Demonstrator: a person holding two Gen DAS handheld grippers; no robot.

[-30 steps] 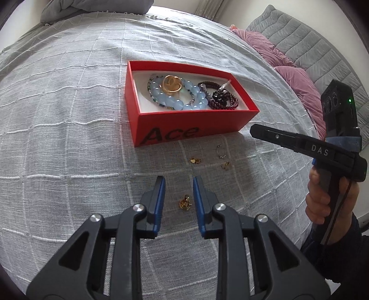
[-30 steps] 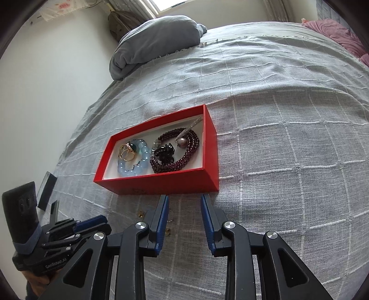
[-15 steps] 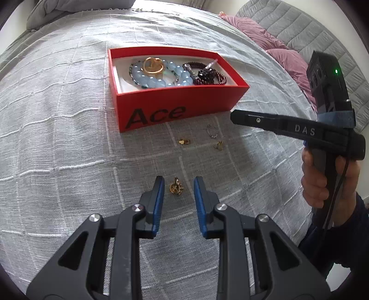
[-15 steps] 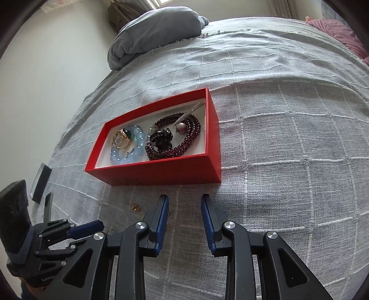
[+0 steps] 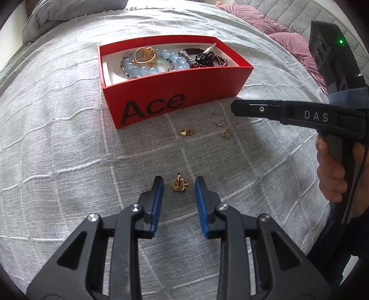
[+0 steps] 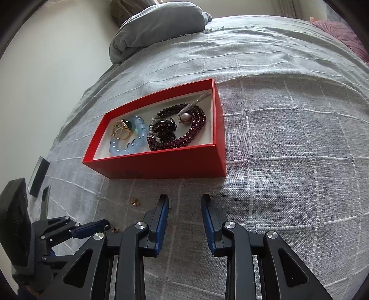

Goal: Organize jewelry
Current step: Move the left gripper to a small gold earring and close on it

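A red box [image 5: 161, 101] marked "Ace" sits on the grey bedspread. It holds a blue bead bracelet [image 5: 147, 69], a gold ring [image 5: 144, 55] and dark red beads [image 5: 207, 57]. In front of it lie a gold heart earring [image 5: 186, 132], a silver hoop [image 5: 216, 118] and a small gold piece [image 5: 226, 133]. My left gripper [image 5: 179, 182] is open, low over the bedspread. A gold earring [image 5: 179, 185] lies between its blue pads, untouched. My right gripper [image 6: 184, 199] is open and empty, just short of the red box [image 6: 161, 163]. It hovers above the hoop.
A grey pillow [image 6: 156, 25] lies at the far end of the bed and pink cushions [image 5: 253, 16] at the far right. A dark flat object [image 6: 39, 176] rests near the bed's left edge. A hand [image 5: 329, 175] grips the right tool's handle.
My left gripper has rolled and sunk a little toward the bedspread, with the gold earring still between its fingers. The right gripper has hardly moved.
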